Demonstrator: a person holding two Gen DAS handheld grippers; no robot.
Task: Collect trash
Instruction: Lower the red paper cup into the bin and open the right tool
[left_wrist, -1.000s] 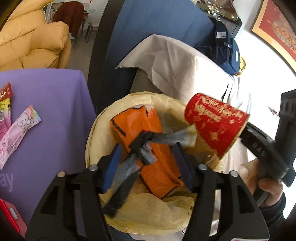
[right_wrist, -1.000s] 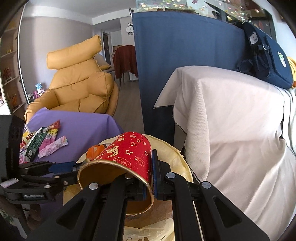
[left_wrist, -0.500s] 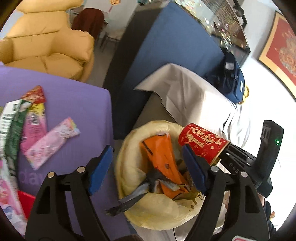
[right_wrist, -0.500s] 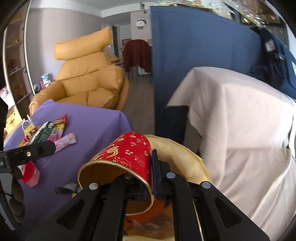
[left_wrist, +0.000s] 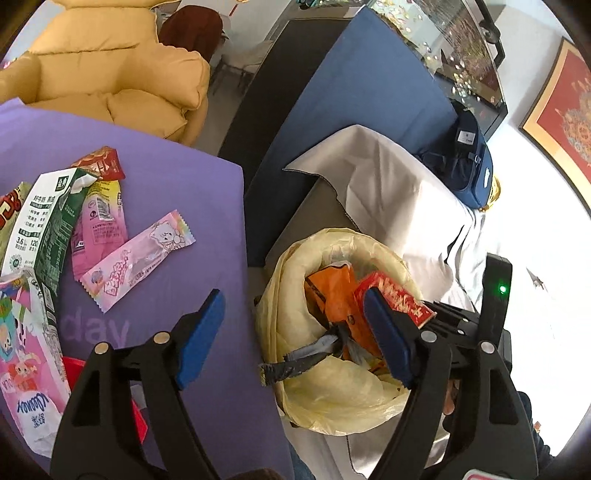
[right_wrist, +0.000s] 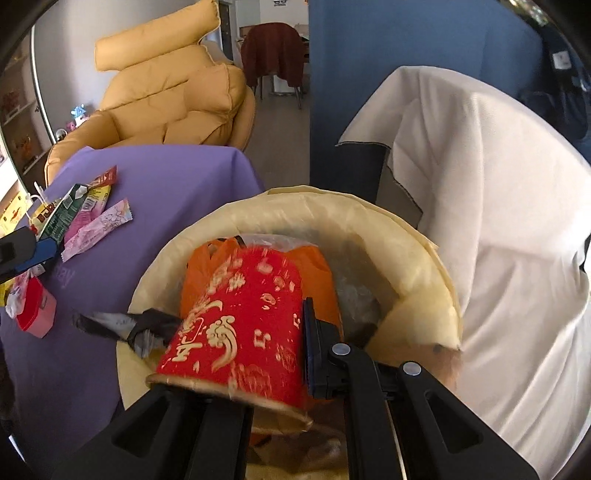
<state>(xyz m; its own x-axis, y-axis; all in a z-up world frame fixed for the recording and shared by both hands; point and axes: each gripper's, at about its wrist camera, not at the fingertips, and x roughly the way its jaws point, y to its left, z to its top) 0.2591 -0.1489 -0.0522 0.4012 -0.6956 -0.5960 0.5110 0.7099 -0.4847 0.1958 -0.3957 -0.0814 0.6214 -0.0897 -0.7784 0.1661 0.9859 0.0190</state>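
Pinching the wall of a red paper cup (right_wrist: 251, 317) near its rim, the right gripper (right_wrist: 306, 350) has its jaws almost fully together, one pad outside the cup and the other hidden inside it. The cup lies tilted on its side over the mouth of the trash bin (right_wrist: 424, 266), which is lined with a pale yellow bag (its base points into the bin, its gold-edged rim faces the camera). Under the cup sits an orange wrapper (right_wrist: 317, 266), and a dark grey crumpled wrapper (right_wrist: 122, 325) hangs over the bin's near-left edge.

The left gripper (left_wrist: 295, 336) stands wide apart with nothing between its blue pads; it hovers over the gap between the bin and the purple tablecloth (left_wrist: 192, 199). Its jaws had just been opening, and they are clear of the grey wrapper (left_wrist: 295, 365) that lies across the bin's rim.

On the tablecloth, well apart from the bin, lie a pink candy wrapper (left_wrist: 136, 262), a green and white milk carton (left_wrist: 44, 229), a small red packet (left_wrist: 99, 162) and other snack bags. A yellow armchair (right_wrist: 166, 96) stands behind the table, and a white cloth (right_wrist: 480, 206) covers furniture beside the bin.
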